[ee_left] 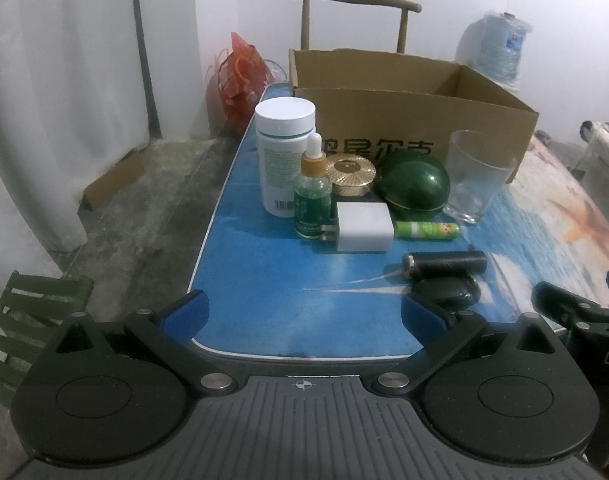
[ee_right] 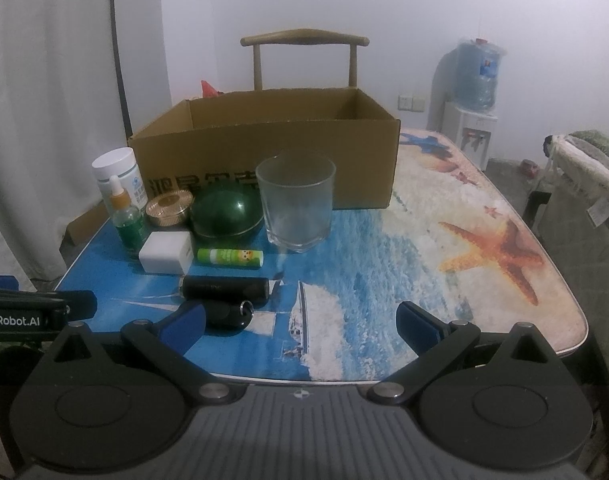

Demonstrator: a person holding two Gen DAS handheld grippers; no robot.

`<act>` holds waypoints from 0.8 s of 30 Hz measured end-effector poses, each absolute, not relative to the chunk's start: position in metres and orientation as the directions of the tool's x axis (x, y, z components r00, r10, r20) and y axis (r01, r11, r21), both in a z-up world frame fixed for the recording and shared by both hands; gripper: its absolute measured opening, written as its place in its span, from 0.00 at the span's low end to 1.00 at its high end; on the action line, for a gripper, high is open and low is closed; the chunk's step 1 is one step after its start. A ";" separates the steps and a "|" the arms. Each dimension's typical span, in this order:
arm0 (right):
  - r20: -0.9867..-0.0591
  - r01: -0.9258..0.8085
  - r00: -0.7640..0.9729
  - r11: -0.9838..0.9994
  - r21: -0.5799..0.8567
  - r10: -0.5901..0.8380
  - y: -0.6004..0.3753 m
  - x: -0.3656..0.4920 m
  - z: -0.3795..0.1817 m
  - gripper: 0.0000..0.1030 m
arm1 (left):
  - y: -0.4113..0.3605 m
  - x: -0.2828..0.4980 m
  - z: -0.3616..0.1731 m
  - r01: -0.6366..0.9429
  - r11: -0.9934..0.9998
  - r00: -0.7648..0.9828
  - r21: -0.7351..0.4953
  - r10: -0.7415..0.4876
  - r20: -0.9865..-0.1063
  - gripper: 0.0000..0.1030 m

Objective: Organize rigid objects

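An open cardboard box [ee_left: 384, 116] [ee_right: 264, 148] stands at the back of the table. In front of it are a white bottle [ee_left: 282, 152], a green dropper bottle [ee_left: 313, 196], a gold compact [ee_left: 351, 172], a green round jar [ee_left: 414, 186], a clear glass [ee_left: 478, 176] [ee_right: 296, 204], a white charger cube [ee_left: 364, 227], a green lip balm [ee_left: 426, 229], a black cylinder [ee_left: 444, 264] and a black key fob [ee_left: 448, 294]. My left gripper [ee_left: 302, 314] is open and empty at the near edge. My right gripper [ee_right: 302, 322] is open and empty, right of the fob [ee_right: 228, 314].
The table has a blue sea print and an orange starfish [ee_right: 500, 248] on the right side. A wooden chair [ee_right: 304, 56] stands behind the box. A red bag [ee_left: 240, 80] sits left of it. A water dispenser [ee_right: 474, 96] stands at the back right.
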State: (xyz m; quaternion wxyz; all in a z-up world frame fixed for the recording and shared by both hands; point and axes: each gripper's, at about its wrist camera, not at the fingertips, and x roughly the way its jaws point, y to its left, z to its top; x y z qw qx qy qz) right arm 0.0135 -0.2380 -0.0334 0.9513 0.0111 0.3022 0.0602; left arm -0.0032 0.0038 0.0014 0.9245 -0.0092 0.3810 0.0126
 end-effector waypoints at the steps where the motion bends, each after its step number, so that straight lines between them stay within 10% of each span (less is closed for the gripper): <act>1: -0.573 -0.107 0.811 0.993 0.057 0.121 -0.238 0.013 -0.033 1.00 | 0.004 -0.003 0.001 -0.031 0.999 0.709 -0.008 0.016 -0.705 1.00; 24: -0.572 -0.105 0.812 0.993 0.056 0.119 -0.239 0.014 -0.032 1.00 | 0.004 -0.004 0.001 -0.030 1.000 0.710 -0.006 0.017 -0.704 1.00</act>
